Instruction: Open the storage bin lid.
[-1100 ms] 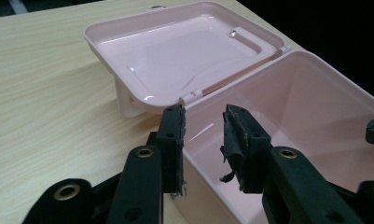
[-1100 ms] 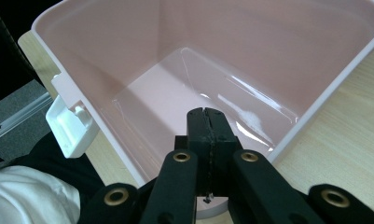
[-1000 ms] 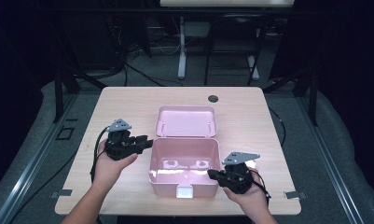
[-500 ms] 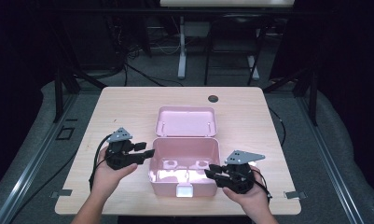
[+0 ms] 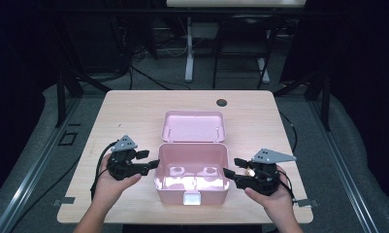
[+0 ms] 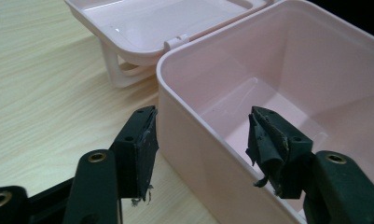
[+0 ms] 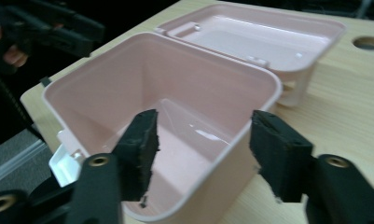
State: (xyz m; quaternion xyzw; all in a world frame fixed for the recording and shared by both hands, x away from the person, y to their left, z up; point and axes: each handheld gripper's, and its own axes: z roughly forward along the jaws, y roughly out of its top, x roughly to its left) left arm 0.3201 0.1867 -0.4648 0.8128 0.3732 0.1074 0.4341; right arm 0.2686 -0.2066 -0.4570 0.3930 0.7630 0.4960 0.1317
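Pink plastic box sits open between both grippers, each side wall straddled by fingers just opened wide, left gripper and right gripper alike gripping nothing.

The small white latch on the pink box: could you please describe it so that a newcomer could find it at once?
Start at the wooden table and find the open pink box near its front edge, between the two grippers. The white latch sits in the middle of the box's front wall, facing the person. It is the one white part on the otherwise pink box.
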